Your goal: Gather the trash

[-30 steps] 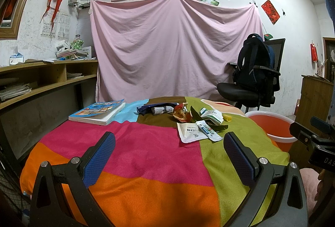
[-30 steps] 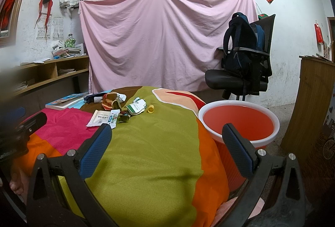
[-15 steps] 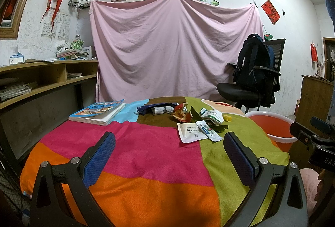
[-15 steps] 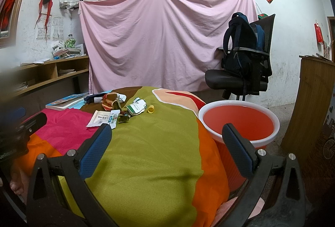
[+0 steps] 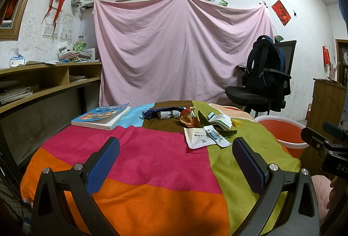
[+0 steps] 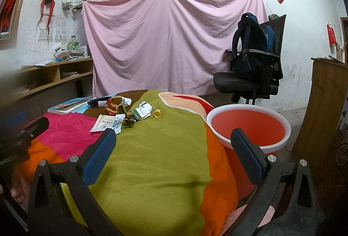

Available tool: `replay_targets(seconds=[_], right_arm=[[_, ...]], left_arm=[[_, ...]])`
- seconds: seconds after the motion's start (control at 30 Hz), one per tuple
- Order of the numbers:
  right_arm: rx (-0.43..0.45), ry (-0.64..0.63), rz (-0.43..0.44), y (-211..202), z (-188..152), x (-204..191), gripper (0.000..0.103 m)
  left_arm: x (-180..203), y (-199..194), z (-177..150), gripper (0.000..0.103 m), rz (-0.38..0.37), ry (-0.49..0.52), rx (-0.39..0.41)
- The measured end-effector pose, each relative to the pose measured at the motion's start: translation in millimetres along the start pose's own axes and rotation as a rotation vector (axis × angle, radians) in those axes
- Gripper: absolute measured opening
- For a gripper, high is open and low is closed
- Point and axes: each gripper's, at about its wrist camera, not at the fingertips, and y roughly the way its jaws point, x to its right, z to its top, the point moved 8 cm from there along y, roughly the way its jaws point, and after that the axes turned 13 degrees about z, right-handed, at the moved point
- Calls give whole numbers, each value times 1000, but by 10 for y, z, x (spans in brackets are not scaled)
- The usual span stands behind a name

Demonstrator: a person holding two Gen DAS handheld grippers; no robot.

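A pile of trash lies on the colourful tablecloth: a white sachet (image 5: 196,137), a small blue-and-white packet (image 5: 216,135), orange peel (image 5: 188,119), dark leaves (image 5: 226,133), a green-and-white wrapper (image 5: 219,120), a yellow cap (image 5: 236,122) and a dark blue wrapper (image 5: 162,112). The pile also shows in the right wrist view (image 6: 121,113). An orange bucket (image 6: 248,127) with a white rim stands on the floor right of the table. My left gripper (image 5: 175,161) is open and empty over the near part of the table. My right gripper (image 6: 173,153) is open and empty, between the table's right edge and the bucket.
A book (image 5: 101,115) lies at the table's far left. An office chair with a dark backpack (image 5: 264,75) stands behind the bucket. A wooden shelf (image 5: 39,83) runs along the left wall, a wooden cabinet (image 6: 326,109) at the right. A pink sheet (image 5: 182,51) hangs behind.
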Motion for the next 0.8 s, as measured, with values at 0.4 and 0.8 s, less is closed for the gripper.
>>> replay_targets(seconds=[0.4,0.8], right_arm=[[0,0,0,-1,3,-4,103],[75,-6,37,-27,206,-57,103]], left_arm=[[-3,-3,2,101,1,-1,0],[-136,0,207,101,49,-58,24]])
